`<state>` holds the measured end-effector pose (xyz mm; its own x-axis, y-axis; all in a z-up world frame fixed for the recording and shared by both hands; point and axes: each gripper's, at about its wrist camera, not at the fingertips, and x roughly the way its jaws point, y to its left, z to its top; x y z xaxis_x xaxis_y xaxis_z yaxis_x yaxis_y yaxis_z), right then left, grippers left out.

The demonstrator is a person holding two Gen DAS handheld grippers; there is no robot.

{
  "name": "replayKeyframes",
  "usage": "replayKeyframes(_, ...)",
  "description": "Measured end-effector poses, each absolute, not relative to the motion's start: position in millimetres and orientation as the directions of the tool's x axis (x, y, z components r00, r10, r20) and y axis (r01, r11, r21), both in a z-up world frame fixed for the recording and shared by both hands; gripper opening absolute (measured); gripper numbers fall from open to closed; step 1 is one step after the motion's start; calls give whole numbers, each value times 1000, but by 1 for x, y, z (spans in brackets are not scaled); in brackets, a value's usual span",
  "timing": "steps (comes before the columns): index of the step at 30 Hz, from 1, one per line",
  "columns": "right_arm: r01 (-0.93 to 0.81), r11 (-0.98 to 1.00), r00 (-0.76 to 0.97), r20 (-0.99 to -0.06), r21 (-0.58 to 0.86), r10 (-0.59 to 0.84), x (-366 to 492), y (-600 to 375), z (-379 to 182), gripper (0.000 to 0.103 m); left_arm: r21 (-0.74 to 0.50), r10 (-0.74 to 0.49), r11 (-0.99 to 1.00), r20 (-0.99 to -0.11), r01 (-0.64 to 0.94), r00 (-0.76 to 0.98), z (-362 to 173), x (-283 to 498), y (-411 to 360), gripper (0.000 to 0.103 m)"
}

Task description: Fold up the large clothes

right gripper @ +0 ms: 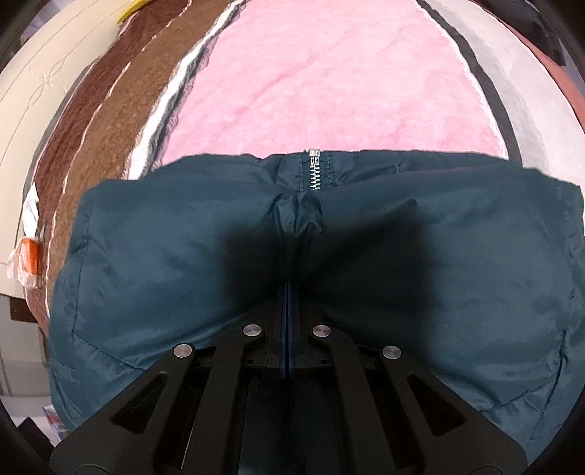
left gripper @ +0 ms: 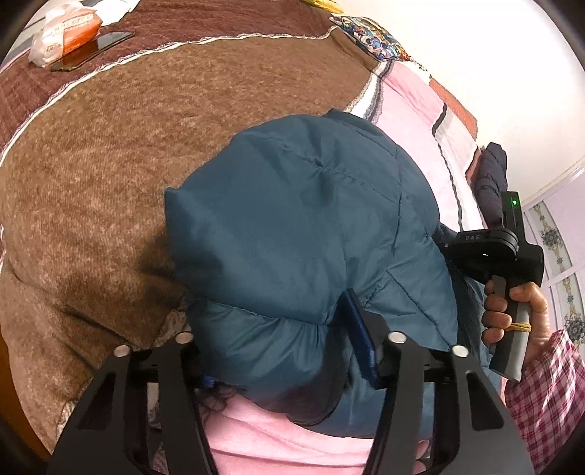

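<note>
A teal quilted jacket (left gripper: 310, 226) lies bundled on the bed, its zip end (right gripper: 314, 171) facing the far side. My left gripper (left gripper: 281, 350) straddles a thick puffy fold at the jacket's near edge. Its right blue pad (left gripper: 360, 339) presses into the fabric, while the left pad is mostly hidden behind the bulge. In the right wrist view my right gripper (right gripper: 287, 288) is shut, pads together, tips sunk in a dark dent at the middle of the jacket (right gripper: 438, 274). The left wrist view shows a hand (left gripper: 512, 310) holding that tool's black body (left gripper: 490, 248) beyond the jacket.
A brown blanket (left gripper: 146, 164) covers the left of the bed and a pink blanket (right gripper: 329, 91) the far side. A phone (left gripper: 91, 49) and an orange-white packet (left gripper: 69, 29) lie far left. A dark garment (left gripper: 491, 175) and a checked sleeve (left gripper: 544, 394) are at right.
</note>
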<state>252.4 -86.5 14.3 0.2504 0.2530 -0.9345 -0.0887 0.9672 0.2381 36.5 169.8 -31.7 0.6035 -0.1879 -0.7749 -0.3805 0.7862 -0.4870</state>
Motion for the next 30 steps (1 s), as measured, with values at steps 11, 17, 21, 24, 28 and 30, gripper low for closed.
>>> replayKeyframes(11,-218,924,348,-859,316,376,108,-116,93,2,-514,-203,781,-747,-355,633,-23,21,167,32)
replayKeyframes(17,-293,893,214,-886,342,410,26,-115,50,2,-504,-192,792,-742,-345,643,-17,17,162,30)
replayKeyframes(21,-273,899,166,-903,344,396,25,-111,13,2,-496,-183,797,-741,-344,646,-11,17,158,29)
replayKeyframes(24,-250,901,156,-904,354,399,35,-111,-6,2,-488,-180,809,-737,-328,652,-2,17,152,28)
replayKeyframes(28,-244,901,149,-904,359,401,44,-113,-18,1,-455,-170,848,-718,-271,675,15,15,137,26)
replayKeyframes(30,-240,900,154,-901,364,406,44,-114,-21,1,-429,-162,874,-703,-230,693,29,13,124,25)
